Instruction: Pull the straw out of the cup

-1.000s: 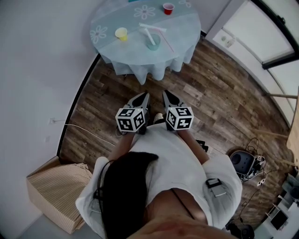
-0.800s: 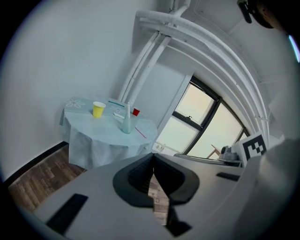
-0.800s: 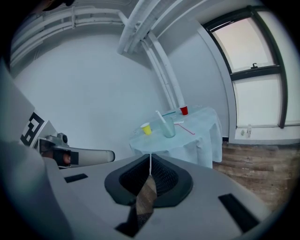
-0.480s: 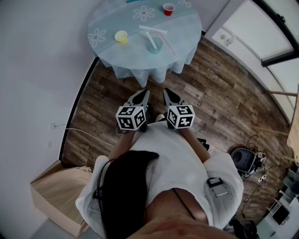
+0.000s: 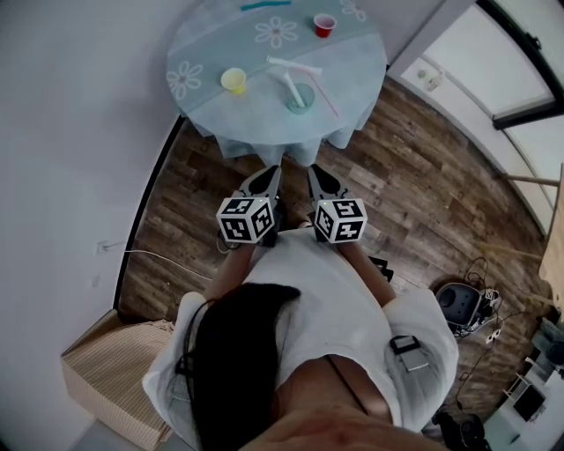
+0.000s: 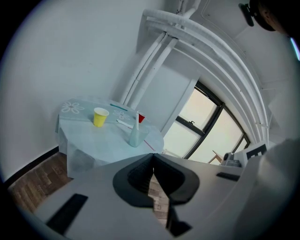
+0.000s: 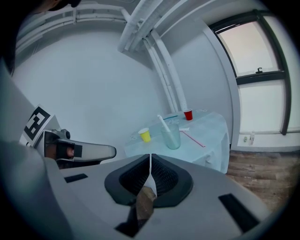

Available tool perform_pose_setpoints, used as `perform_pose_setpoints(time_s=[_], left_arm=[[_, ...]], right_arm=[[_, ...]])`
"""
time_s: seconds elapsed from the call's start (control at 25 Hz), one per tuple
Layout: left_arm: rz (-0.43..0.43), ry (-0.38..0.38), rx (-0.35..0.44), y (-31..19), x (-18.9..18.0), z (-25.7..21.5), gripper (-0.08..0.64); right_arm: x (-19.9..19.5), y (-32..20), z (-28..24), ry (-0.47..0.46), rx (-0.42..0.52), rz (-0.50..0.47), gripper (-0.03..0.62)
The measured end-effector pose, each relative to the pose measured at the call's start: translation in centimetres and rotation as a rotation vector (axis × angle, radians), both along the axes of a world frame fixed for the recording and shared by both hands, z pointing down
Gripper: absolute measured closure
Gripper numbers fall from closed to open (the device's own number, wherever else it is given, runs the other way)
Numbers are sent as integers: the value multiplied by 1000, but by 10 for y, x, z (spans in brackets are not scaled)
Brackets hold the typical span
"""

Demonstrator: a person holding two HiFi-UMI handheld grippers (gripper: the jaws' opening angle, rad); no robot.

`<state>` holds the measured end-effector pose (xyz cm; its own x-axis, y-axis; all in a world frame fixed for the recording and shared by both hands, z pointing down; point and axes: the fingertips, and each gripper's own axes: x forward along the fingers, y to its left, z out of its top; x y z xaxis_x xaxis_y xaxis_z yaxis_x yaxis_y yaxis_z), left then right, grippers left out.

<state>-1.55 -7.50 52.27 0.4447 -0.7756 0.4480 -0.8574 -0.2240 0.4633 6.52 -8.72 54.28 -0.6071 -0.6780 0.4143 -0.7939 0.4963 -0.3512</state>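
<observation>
Straw [image 5: 288,88], a white one, leans tilted inside the clear cup [image 5: 298,97]. The cup stands on the round desk [image 5: 211,119], which has a light blue cloth with flowers, on the side of the desk nearer to the person. A yellow cup [image 5: 233,80] stands to the left of it, and a red cup [image 5: 324,25] is on the far side. A second white straw [image 5: 295,65] lies flat just behind the clear cup, and a thin pink straw [image 5: 323,95] lies at its right.

The left hand-held gripper [image 5: 264,181] and the right hand-held gripper [image 5: 319,179] are side by side above the wooden floor [image 5: 414,176], well apart from the desk and pointing toward it. Each one has its jaws pressed together, with nothing between them.
</observation>
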Motion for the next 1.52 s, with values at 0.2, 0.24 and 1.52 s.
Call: perform_pose_setpoints(time_s=[0.2, 0.24, 1.52], left_arm=[[3, 15, -2, -22, -12, 0, 551], [7, 14, -1, -26, -13, 1, 551], [202, 35, 25, -161, -90, -2, 551]], right_arm=[[-14, -16, -5, 20, 25, -13, 557], [-16, -19, -4, 25, 27, -15, 557], [-70, -138, -15, 189, 45, 241, 554]])
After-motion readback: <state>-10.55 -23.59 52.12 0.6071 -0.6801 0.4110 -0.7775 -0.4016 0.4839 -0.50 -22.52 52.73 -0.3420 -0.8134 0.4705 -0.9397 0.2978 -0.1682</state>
